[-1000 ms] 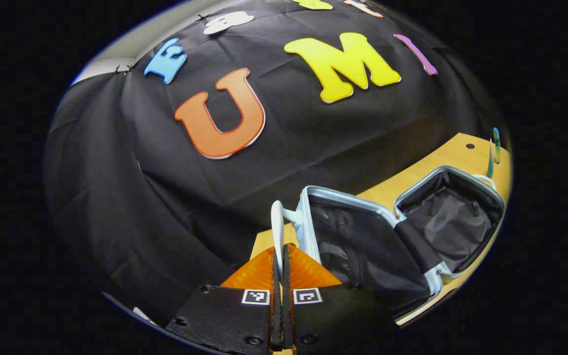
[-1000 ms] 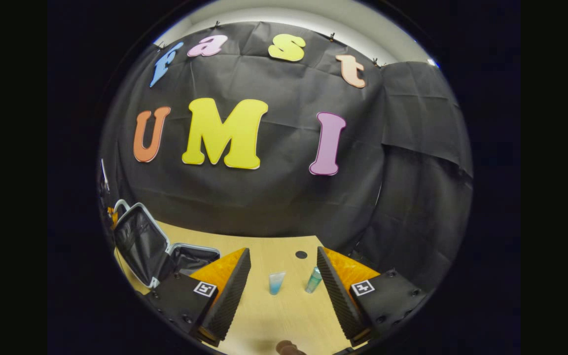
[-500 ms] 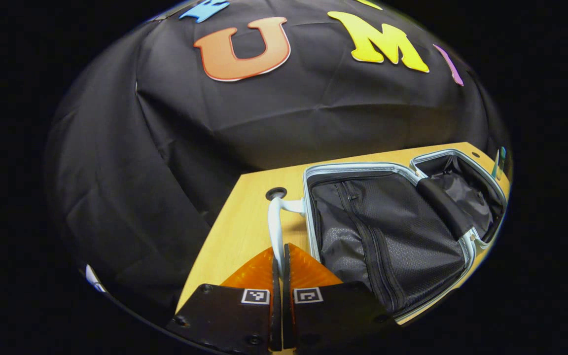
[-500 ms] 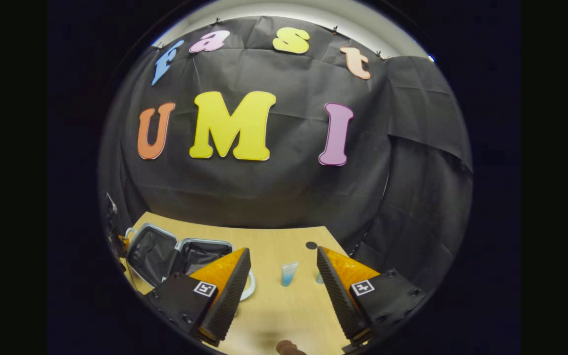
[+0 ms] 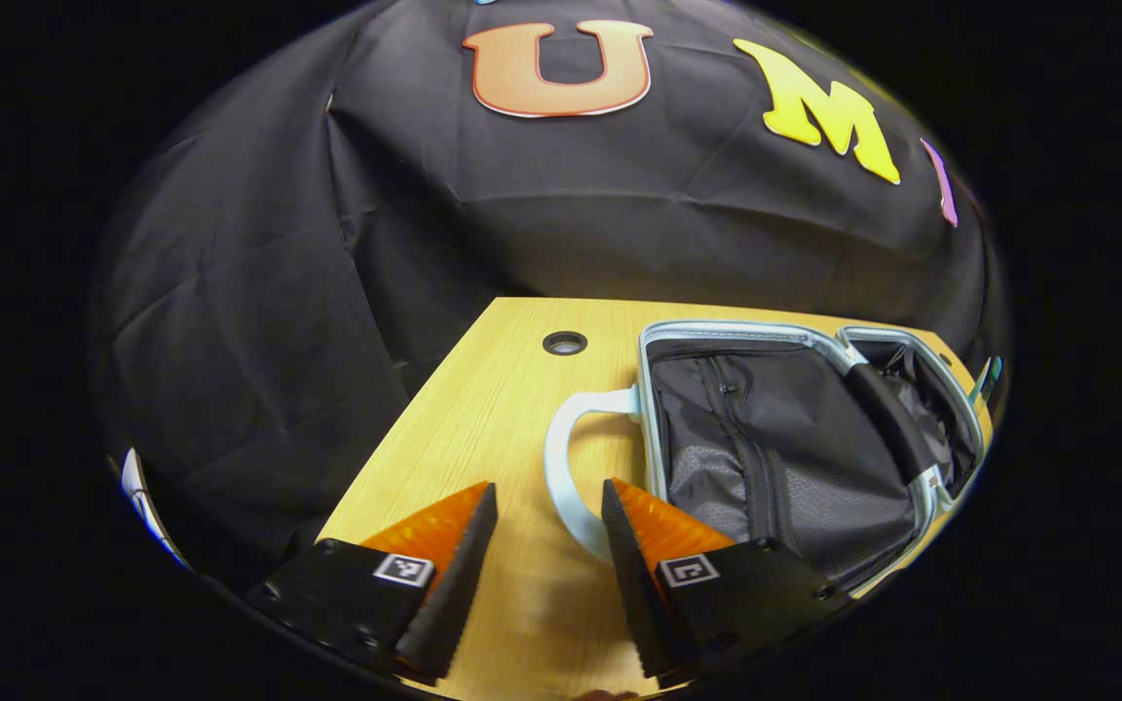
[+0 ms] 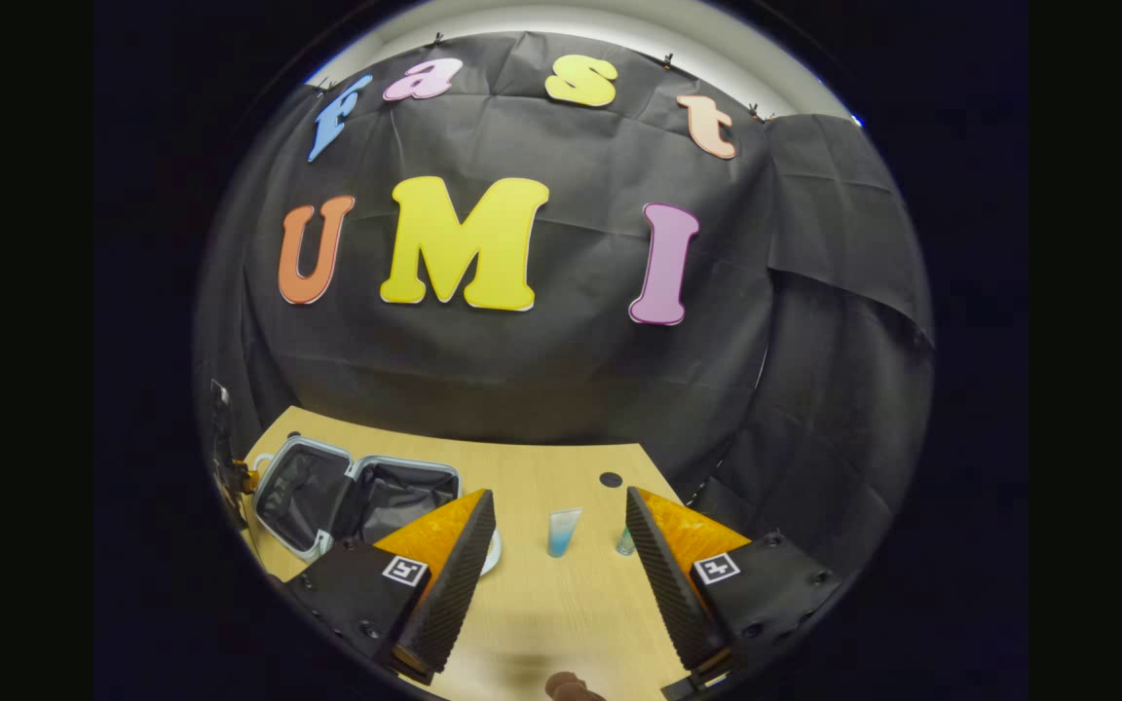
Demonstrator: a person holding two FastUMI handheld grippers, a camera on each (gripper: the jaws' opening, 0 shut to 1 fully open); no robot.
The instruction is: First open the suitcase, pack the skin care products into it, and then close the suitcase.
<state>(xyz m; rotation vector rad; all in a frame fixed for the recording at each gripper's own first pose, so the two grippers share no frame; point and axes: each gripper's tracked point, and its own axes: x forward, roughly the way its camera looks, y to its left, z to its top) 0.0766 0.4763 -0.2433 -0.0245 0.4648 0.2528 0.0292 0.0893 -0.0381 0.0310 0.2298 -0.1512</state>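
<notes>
We see the suitcase [image 5: 795, 438] lying opened flat on the tabletop [image 5: 483, 409], both lined halves facing up so products can drop in. Its long axis runs sideways, pale handle [image 5: 566, 477] toward the left claw [image 5: 543, 560], which stands spread. The right claw [image 6: 561, 570], also spread, frames the blue tube [image 6: 561, 532] and small bottle [image 6: 625, 541].
</notes>
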